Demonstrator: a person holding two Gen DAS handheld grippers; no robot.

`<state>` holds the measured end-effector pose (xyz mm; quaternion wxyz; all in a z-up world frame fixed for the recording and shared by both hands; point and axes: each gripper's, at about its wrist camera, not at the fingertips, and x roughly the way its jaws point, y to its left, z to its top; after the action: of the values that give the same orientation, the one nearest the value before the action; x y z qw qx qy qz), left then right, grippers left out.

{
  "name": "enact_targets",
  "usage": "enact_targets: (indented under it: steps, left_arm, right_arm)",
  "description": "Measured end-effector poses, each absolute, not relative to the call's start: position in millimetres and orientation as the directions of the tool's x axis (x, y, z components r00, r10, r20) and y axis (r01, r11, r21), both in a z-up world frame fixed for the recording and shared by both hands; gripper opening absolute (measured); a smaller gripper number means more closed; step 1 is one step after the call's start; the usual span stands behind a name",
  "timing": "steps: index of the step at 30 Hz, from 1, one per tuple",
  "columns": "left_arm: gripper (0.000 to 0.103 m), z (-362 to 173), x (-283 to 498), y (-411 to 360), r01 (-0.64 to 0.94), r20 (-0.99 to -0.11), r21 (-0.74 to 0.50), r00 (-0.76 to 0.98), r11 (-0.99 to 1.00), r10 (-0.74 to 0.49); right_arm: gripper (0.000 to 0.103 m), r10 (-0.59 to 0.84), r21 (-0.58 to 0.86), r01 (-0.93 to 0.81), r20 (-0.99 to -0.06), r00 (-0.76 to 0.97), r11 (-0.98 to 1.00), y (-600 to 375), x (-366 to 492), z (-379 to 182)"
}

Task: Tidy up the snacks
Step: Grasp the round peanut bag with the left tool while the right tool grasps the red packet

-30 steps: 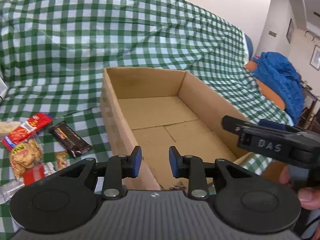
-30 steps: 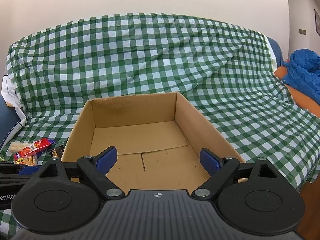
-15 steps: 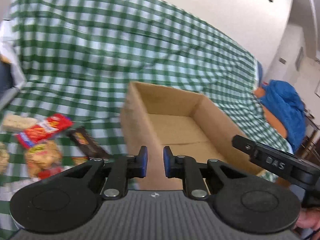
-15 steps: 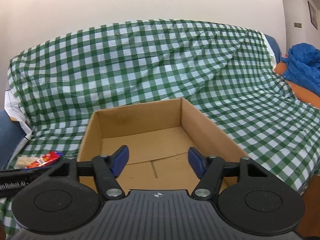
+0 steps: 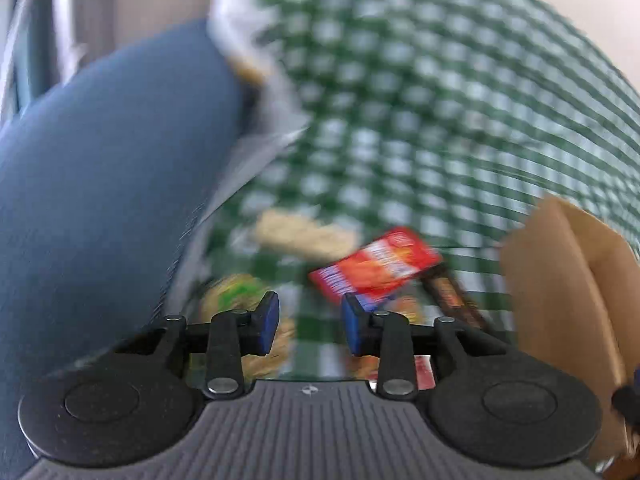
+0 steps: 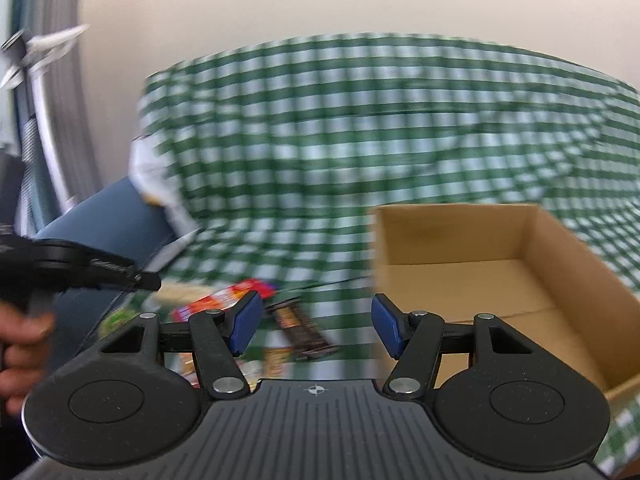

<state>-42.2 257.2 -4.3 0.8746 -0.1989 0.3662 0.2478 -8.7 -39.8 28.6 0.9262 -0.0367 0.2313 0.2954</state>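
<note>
Both views are blurred by motion. Several snack packs lie on the green checked cloth (image 5: 420, 120): a red packet (image 5: 376, 266), a pale bar (image 5: 304, 234), a dark brown bar (image 5: 452, 298) and a green-and-yellow bag (image 5: 236, 296). My left gripper (image 5: 307, 326) hangs above them, its jaws opening with nothing between them. The empty cardboard box (image 6: 480, 280) stands to the right, its edge (image 5: 560, 300) at the right of the left wrist view. My right gripper (image 6: 316, 326) is open and empty, left of the box, over the dark bar (image 6: 300, 330) and red packet (image 6: 224, 300).
A blue cushion or armrest (image 5: 100, 200) rises at the left, close to the snacks. In the right wrist view the left gripper's body (image 6: 80, 268) and a hand (image 6: 20, 344) show at the left edge. A pale wall (image 6: 320, 0) stands behind the cloth.
Both grippers swung left, from the box to the snack pile. The left gripper's jaws narrowed, then widened again. The right gripper's jaws came partly together. Neither took hold of anything.
</note>
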Motion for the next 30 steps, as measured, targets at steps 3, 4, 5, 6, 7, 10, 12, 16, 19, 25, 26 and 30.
enact_targets:
  steps: [3,4,5,6,7,10,12,16,19,25,26,30]
  left_arm:
    - [0.053,-14,-48,279,-0.629,-0.759,-0.167,0.574,0.759,0.309]
    - [0.055,-17,-49,281,-0.64,-0.768,-0.163,0.559,0.751,0.311]
    - [0.057,-21,-50,282,-0.65,-0.778,-0.154,0.544,0.744,0.314]
    - [0.064,-26,-49,285,-0.653,-0.783,-0.142,0.533,0.744,0.319]
    - [0.065,-29,-47,286,-0.65,-0.787,-0.131,0.527,0.749,0.32]
    - [0.074,-43,-41,279,-0.621,-0.802,-0.078,0.504,0.78,0.321]
    - [0.081,-53,-33,273,-0.598,-0.823,-0.033,0.471,0.801,0.318]
    - [0.085,-67,-22,264,-0.584,-0.835,0.016,0.44,0.812,0.332]
    - [0.086,-73,-18,264,-0.579,-0.838,0.038,0.426,0.815,0.341]
    - [0.089,-80,-14,257,-0.562,-0.838,0.081,0.409,0.823,0.361]
    - [0.089,-80,-14,257,-0.561,-0.839,0.084,0.406,0.823,0.363]
    - [0.081,-79,-14,260,-0.581,-0.834,0.063,0.416,0.812,0.362]
  right_arm:
    - [0.063,0.561,0.051,-0.616,-0.479,0.676,0.786,-12,-12,20]
    - [0.063,0.565,0.044,-0.628,-0.489,0.665,0.777,-4,-13,15]
    - [0.064,0.564,0.034,-0.638,-0.505,0.653,0.769,6,-14,8]
    - [0.064,0.558,0.026,-0.644,-0.527,0.641,0.765,16,-14,2]
    - [0.064,0.555,0.029,-0.648,-0.546,0.627,0.761,23,-14,-4]
    - [0.07,0.542,0.012,-0.668,-0.595,0.593,0.744,44,-11,-25]
    - [0.071,0.516,0.017,-0.663,-0.643,0.566,0.748,51,-6,-38]
    - [0.075,0.473,0.017,-0.647,-0.697,0.539,0.762,63,1,-55]
    - [0.078,0.473,-0.001,-0.658,-0.694,0.542,0.753,72,2,-62]
    - [0.079,0.449,-0.03,-0.669,-0.718,0.532,0.743,80,7,-77]
    - [0.078,0.441,-0.041,-0.667,-0.72,0.536,0.744,82,9,-81]
    - [0.058,0.425,-0.051,-0.668,-0.735,0.528,0.742,81,11,-87]
